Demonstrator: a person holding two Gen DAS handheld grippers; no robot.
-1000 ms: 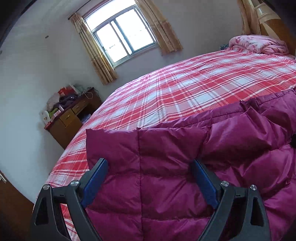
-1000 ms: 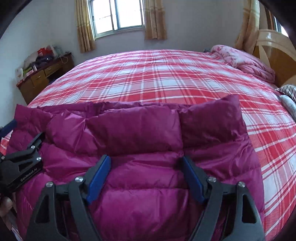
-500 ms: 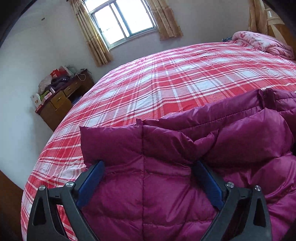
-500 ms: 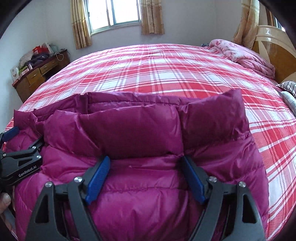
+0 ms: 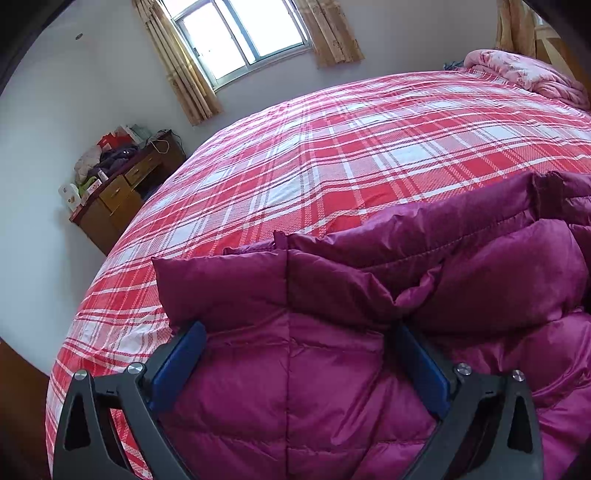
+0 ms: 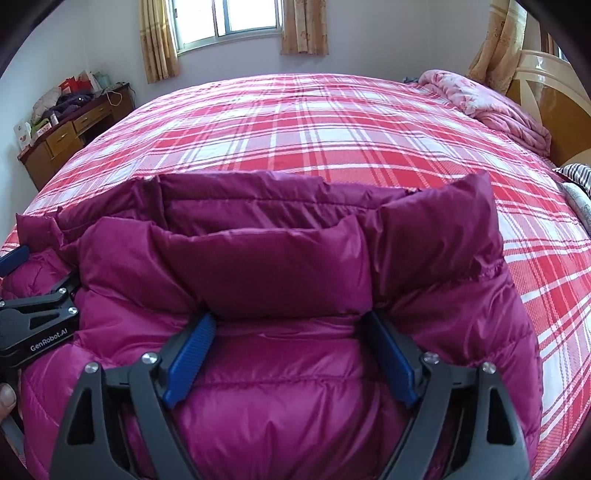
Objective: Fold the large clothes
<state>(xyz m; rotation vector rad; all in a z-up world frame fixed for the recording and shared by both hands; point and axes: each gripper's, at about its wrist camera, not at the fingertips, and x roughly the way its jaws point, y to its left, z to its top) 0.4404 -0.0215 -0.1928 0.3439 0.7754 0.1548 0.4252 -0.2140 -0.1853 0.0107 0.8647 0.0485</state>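
Observation:
A magenta quilted down jacket (image 5: 369, 332) lies on the red plaid bed, also in the right wrist view (image 6: 280, 273). Its far edge is folded up in a puffy roll. My left gripper (image 5: 295, 332) is open, its blue-padded fingers (image 5: 177, 365) straddling the jacket's left part, with the fabric bulging between them. My right gripper (image 6: 291, 328) is open too, its fingers (image 6: 192, 350) wide apart on either side of the jacket's right part. The left gripper's body (image 6: 33, 325) shows at the left edge of the right wrist view.
The red and white plaid bed (image 6: 314, 122) stretches far beyond the jacket. A pink quilt (image 6: 487, 99) lies by the wooden headboard (image 6: 546, 85) at the right. A cluttered wooden desk (image 5: 118, 192) stands by the wall under the window (image 5: 240, 33).
Both grippers moved forward and lower over the jacket. The jacket's far edge has bunched and rolled up more. Both stay open.

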